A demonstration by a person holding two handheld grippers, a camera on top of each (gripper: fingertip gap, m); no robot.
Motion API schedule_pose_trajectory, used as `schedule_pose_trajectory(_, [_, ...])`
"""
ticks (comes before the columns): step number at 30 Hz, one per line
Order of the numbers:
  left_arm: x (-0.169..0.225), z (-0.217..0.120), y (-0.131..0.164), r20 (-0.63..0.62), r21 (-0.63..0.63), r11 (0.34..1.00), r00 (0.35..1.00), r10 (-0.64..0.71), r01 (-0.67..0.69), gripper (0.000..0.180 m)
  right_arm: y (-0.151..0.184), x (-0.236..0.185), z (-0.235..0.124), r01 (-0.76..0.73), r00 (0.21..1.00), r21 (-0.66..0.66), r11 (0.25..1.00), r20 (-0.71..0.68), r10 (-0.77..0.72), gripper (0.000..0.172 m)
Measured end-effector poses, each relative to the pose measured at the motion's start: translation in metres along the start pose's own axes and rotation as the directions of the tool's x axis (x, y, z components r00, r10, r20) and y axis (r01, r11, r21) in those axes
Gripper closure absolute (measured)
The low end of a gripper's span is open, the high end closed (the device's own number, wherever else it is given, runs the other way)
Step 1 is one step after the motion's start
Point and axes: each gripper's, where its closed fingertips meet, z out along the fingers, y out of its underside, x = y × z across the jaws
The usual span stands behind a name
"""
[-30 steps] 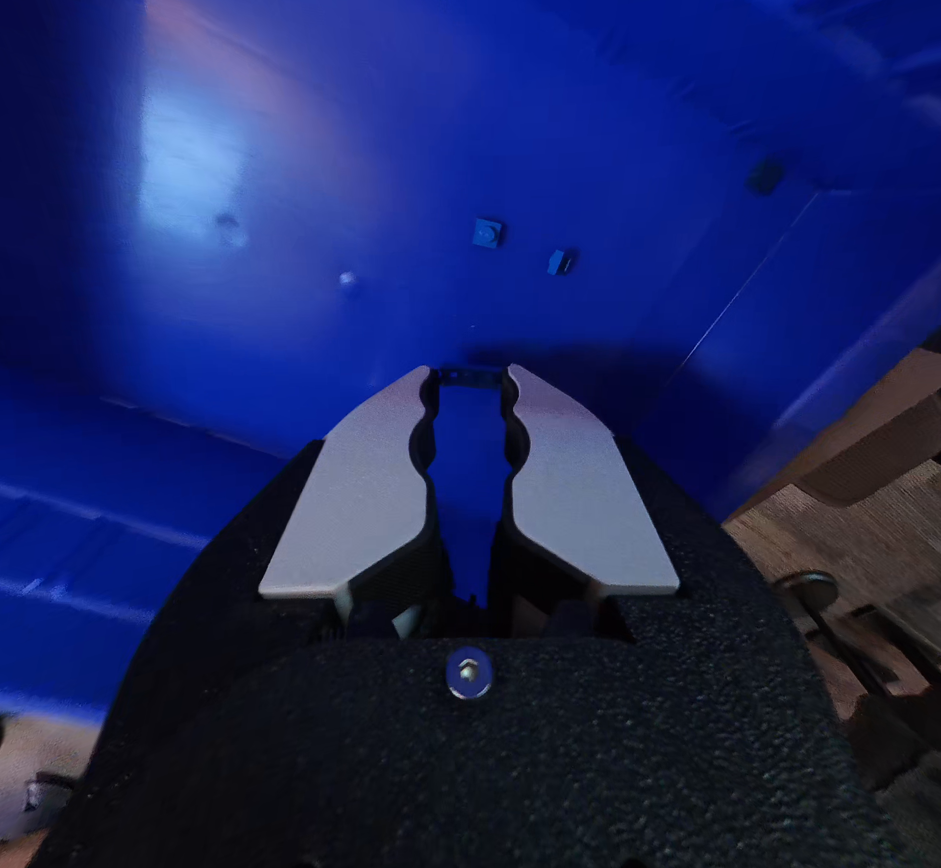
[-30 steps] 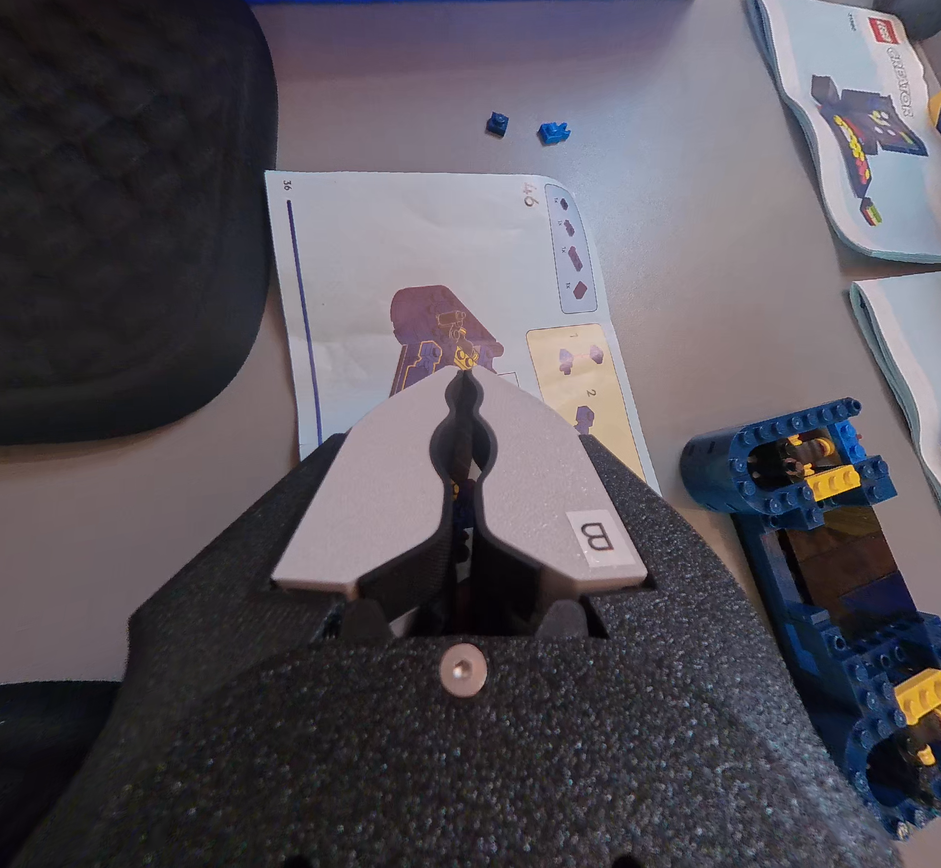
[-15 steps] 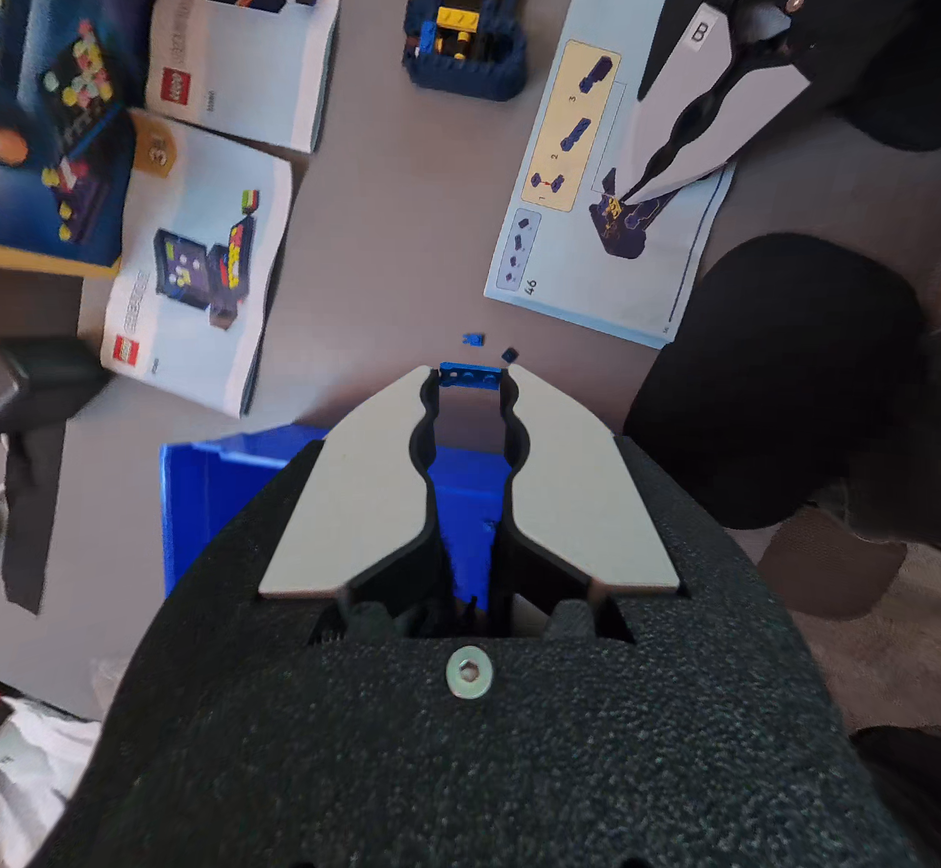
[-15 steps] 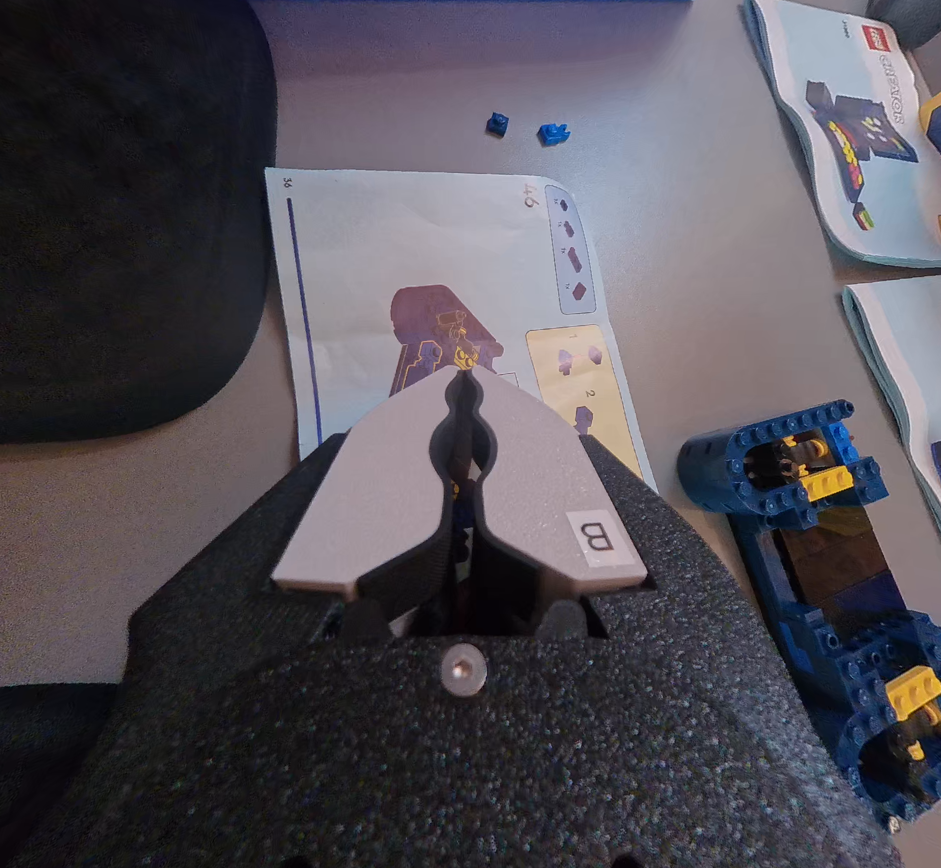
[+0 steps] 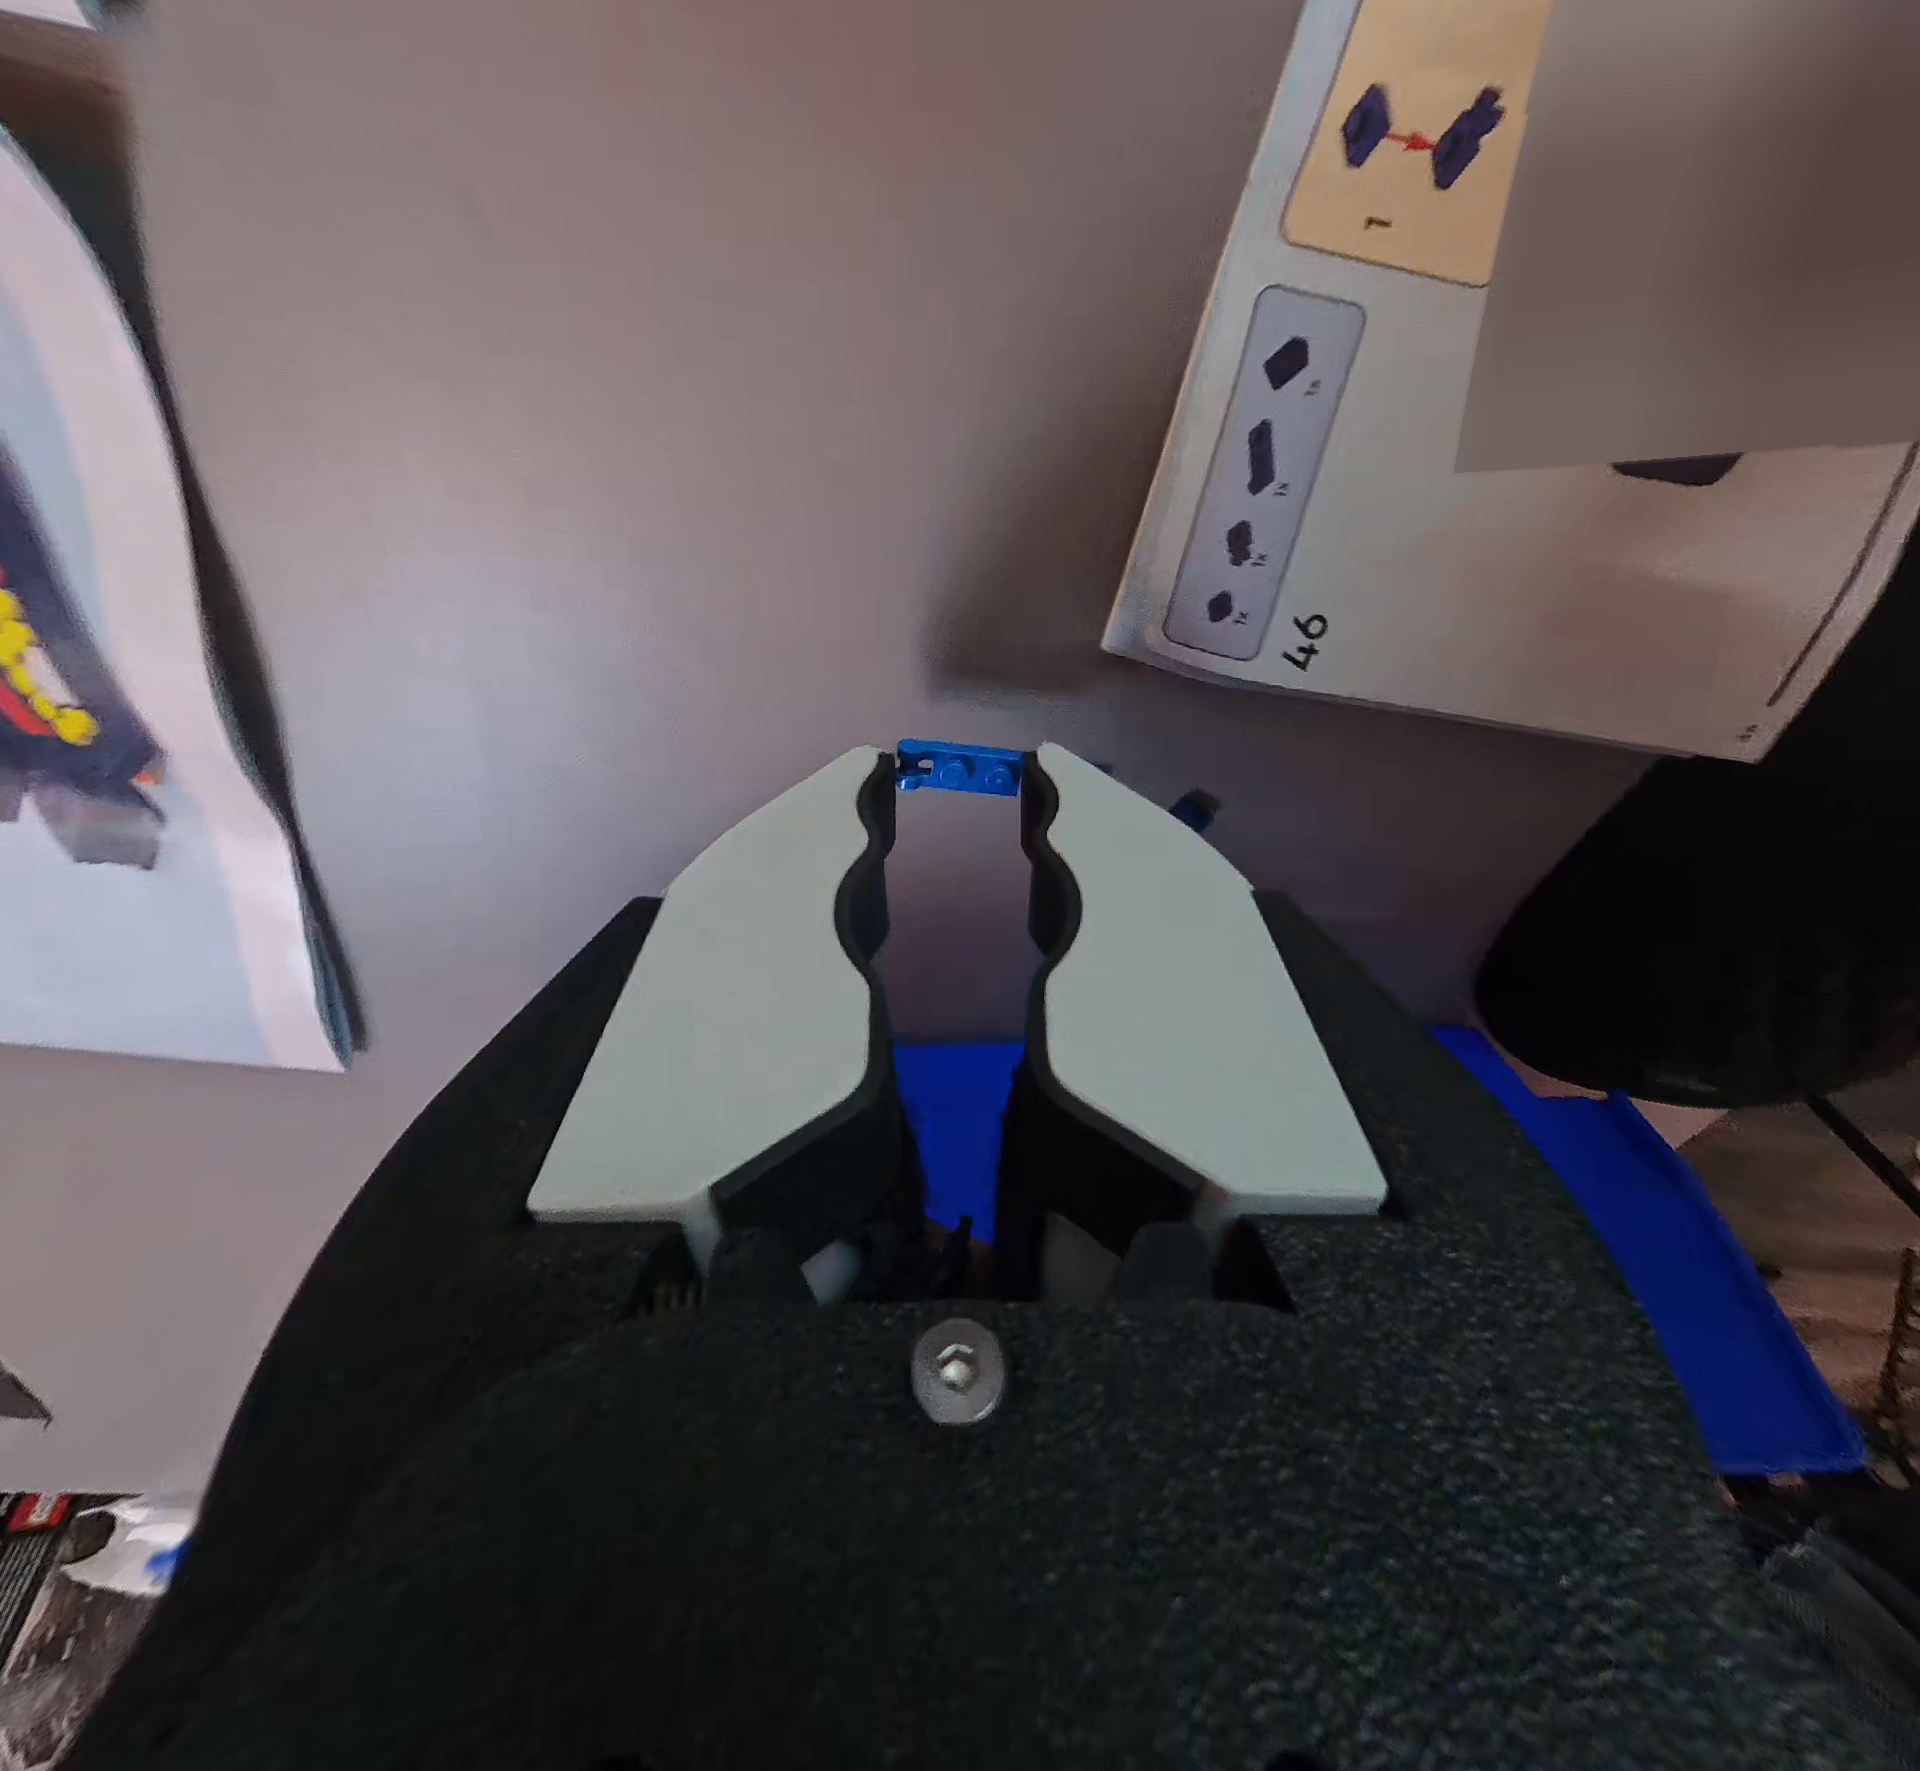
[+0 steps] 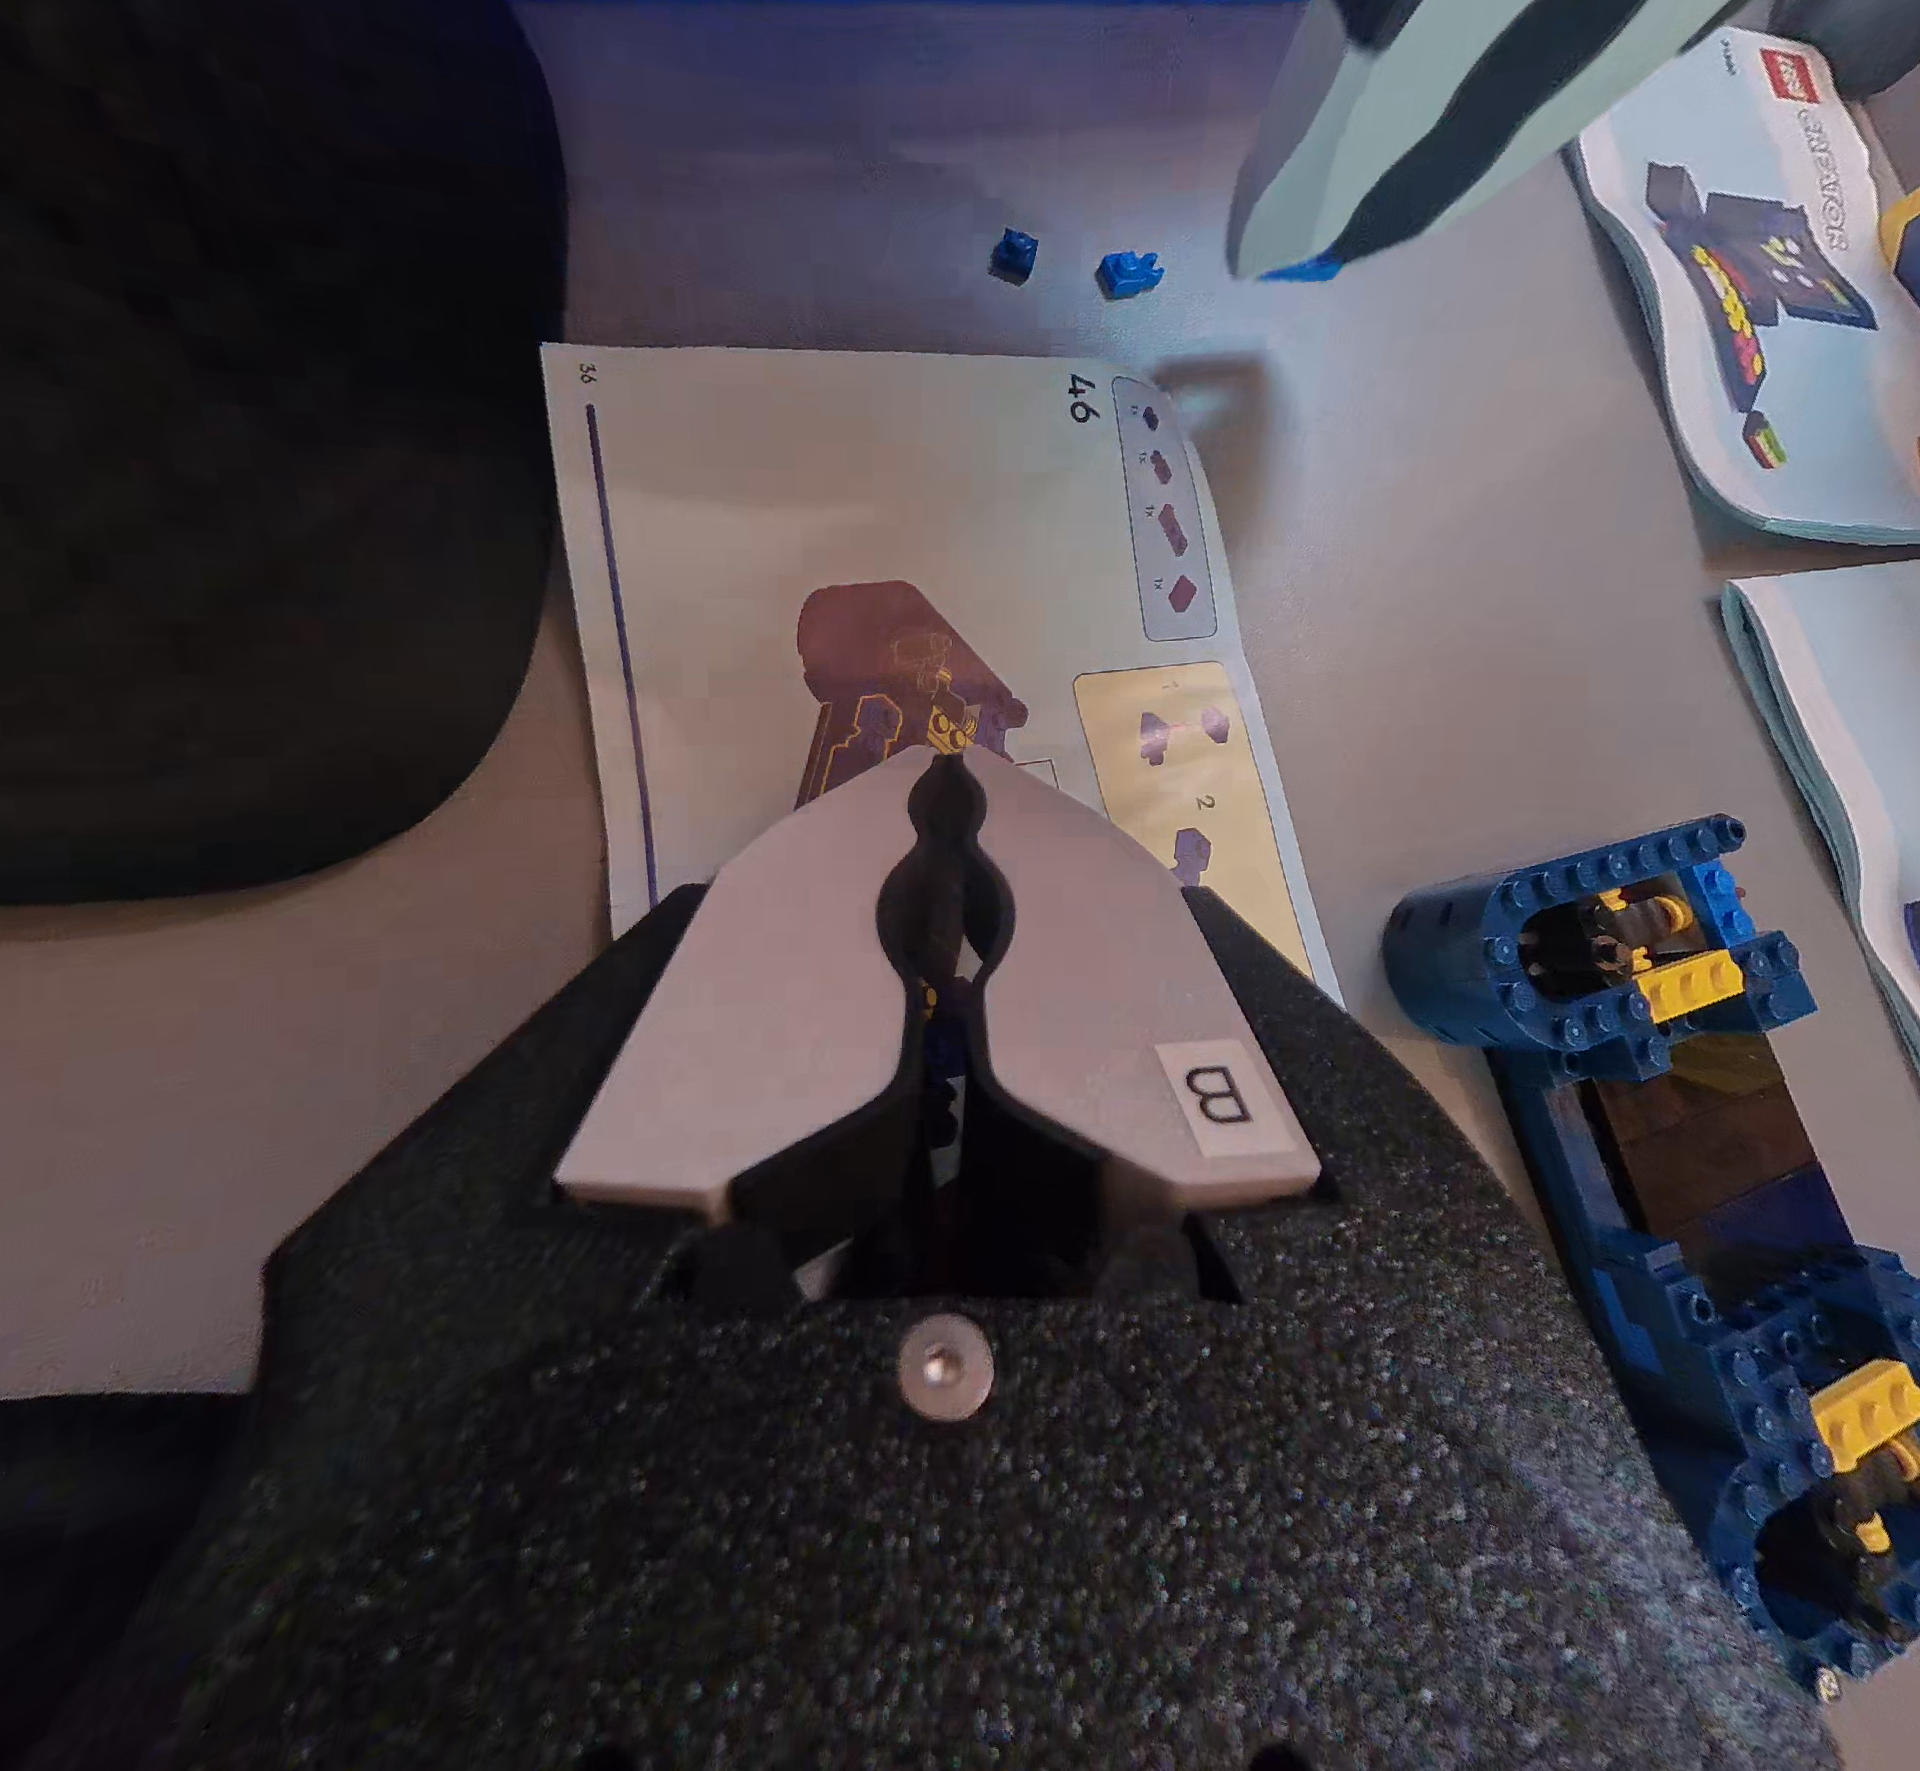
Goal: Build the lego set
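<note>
Carrying is my read of the step: my left gripper (image 5: pixel 961 774) clamps a small blue plate (image 5: pixel 958 772) just above the table (image 5: pixel 623 371) near two loose blue pieces (image 6: pixel 1070 265), my right gripper (image 6: pixel 943 765) clenched empty over the instruction sheet (image 6: pixel 883 495), so I'd next set it down gently.

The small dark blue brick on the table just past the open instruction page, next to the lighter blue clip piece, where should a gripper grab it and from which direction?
Take the dark blue brick by its two flat side walls, coming straight down from above. It sits stud-up and free on the table, and the clip piece stands apart from it, so fingers should probably fit either side. It looks tiny, so the tips must close squarely, low on the walls.
</note>
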Motion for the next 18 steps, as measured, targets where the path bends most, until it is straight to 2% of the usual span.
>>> schedule_pose_trajectory(5, [0.003, 0.016, 0.007, -0.045, -0.047, 0.999, 0.999, 0.0, -0.002, 0.158, 0.0, 0.0, 0.0, -0.003, 1.0, 0.0, 1.0, 0.003, 0.003, 0.172])
schedule_pose_trajectory(13, [0.004, 0.003, 0.006, -0.027, -0.008, 1.0, 1.0, 0.012, -0.013, 0.147, 0.0, 0.0, 0.0, -0.005, 1.0, 0.001, 1.0, 0.004, 0.005, 0.172])
schedule_pose_trajectory(15, [-0.002, -0.016, 0.005, 0.038, 0.053, 0.998, 0.999, -0.016, 0.014, 0.146, 0.0, 0.0, 0.0, -0.004, 1.0, 0.001, 1.0, 0.004, 0.004, 0.172])
schedule_pose_trajectory(18, [-0.01, -0.068, 0.001, 0.154, 0.292, 0.953, 0.98, -0.127, 0.077, 0.145, 0.0, 0.0, 0.0, -0.005, 1.0, 0.002, 1.0, 0.005, 0.005, 0.172])
